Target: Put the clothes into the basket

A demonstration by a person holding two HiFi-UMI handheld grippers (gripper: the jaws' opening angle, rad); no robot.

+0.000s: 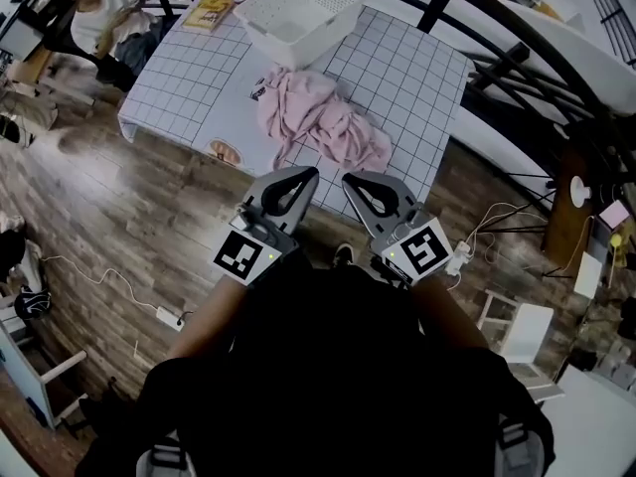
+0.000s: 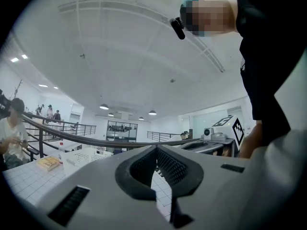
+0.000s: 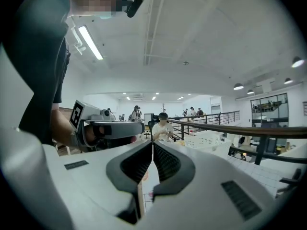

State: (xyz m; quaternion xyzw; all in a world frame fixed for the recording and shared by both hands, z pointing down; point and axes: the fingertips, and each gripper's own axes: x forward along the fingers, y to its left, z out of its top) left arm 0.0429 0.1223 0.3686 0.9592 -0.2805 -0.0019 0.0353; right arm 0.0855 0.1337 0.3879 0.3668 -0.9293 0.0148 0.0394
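A heap of pink clothes [image 1: 320, 119] lies on the white grid-patterned table [image 1: 189, 78], near its front edge. Just behind the heap stands the white perforated basket [image 1: 298, 13], with nothing in it that I can see. My left gripper [image 1: 308, 174] and right gripper [image 1: 351, 180] are side by side over the wooden floor, just short of the table edge and pointing at the clothes. Both are shut with nothing between the jaws. The left gripper view shows its shut jaws, the basket [image 2: 82, 157] beyond and the right gripper [image 2: 224, 136] beside it. The right gripper view shows the basket [image 3: 206, 139] and the left gripper [image 3: 106, 127].
A yellow book [image 1: 210, 8] lies at the table's far left corner. A person [image 1: 104, 13] sits by the table's far left. A curved black railing [image 1: 497, 58] runs along the right side. Cables and a power strip [image 1: 459, 256] lie on the floor to my right.
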